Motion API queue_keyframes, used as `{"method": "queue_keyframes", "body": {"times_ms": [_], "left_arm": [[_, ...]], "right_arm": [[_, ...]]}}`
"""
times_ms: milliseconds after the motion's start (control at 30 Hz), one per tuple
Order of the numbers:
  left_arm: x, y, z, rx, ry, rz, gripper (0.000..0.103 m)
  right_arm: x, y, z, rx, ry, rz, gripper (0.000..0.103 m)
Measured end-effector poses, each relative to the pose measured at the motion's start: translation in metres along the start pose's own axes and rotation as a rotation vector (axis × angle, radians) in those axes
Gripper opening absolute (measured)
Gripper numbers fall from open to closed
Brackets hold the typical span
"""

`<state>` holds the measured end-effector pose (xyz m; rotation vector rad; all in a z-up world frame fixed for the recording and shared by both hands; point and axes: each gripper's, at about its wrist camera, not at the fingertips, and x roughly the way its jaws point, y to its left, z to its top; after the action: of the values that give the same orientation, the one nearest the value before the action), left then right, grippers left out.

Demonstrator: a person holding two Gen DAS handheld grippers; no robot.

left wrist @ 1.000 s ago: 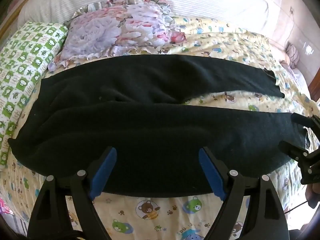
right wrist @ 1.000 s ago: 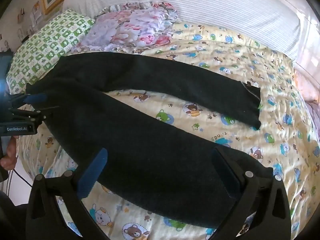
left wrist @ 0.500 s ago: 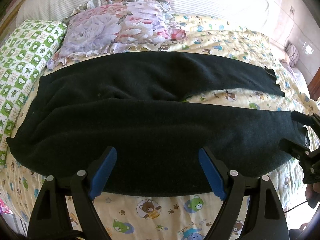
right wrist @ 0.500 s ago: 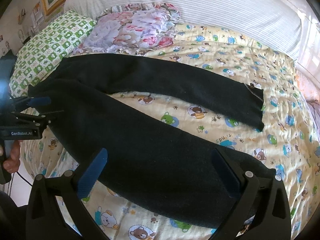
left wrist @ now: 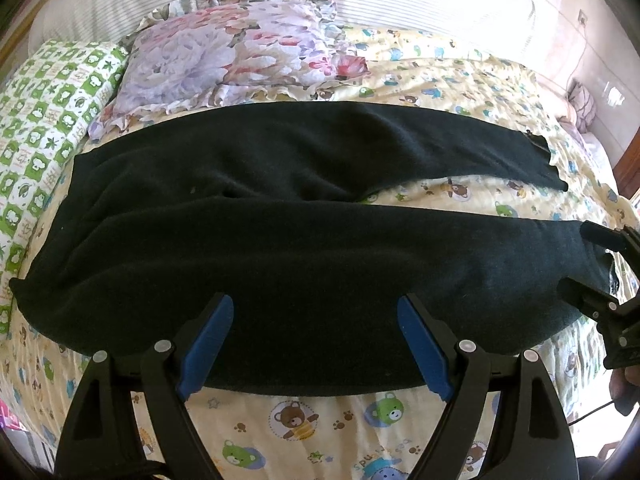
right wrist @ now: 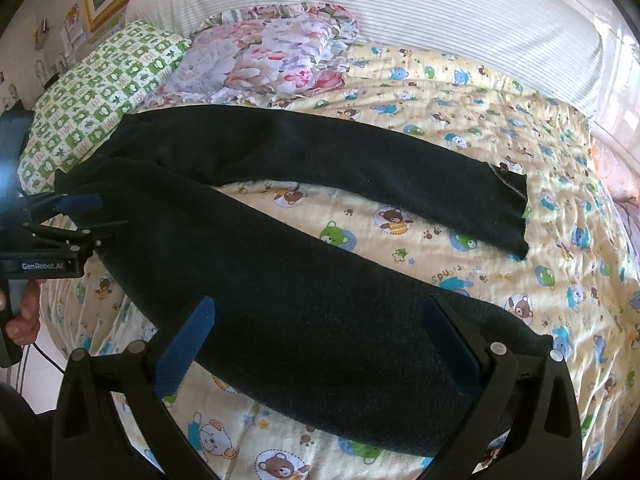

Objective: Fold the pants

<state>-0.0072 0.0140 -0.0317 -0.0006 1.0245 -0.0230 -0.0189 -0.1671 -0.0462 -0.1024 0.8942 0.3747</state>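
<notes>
On the bed (left wrist: pixel 460 80), black pants (left wrist: pixel 304 240) are spread flat, legs parted. Left gripper (left wrist: pixel 316 340) and right gripper (right wrist: pixel 316 344) are held above the near leg, fingers wide apart, nothing clamped.

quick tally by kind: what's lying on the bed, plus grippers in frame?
Pants: 1, black pants, legs spread apart in a V
Pillows: 2, floral pillow and green checked pillow
Bedspread: 1, yellow bear-print bedspread
Grippers: 2, left gripper and right gripper, both open
Total: 6
</notes>
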Motion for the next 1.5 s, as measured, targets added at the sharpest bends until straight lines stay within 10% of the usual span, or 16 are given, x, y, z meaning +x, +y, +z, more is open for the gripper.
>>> {"method": "queue_keyframes", "body": {"times_ms": [1000,1500], "left_arm": [[0.005,-0.004,0.004,0.006,0.010,-0.025,0.085],[0.019,-0.006,0.050,0.079,0.027,-0.178,0.085]], "right_arm": [[-0.001,-0.005,0.004,0.013,-0.006,0.002,0.103],[-0.009,-0.036,0.016,0.131,-0.017,0.003,0.103]]}}
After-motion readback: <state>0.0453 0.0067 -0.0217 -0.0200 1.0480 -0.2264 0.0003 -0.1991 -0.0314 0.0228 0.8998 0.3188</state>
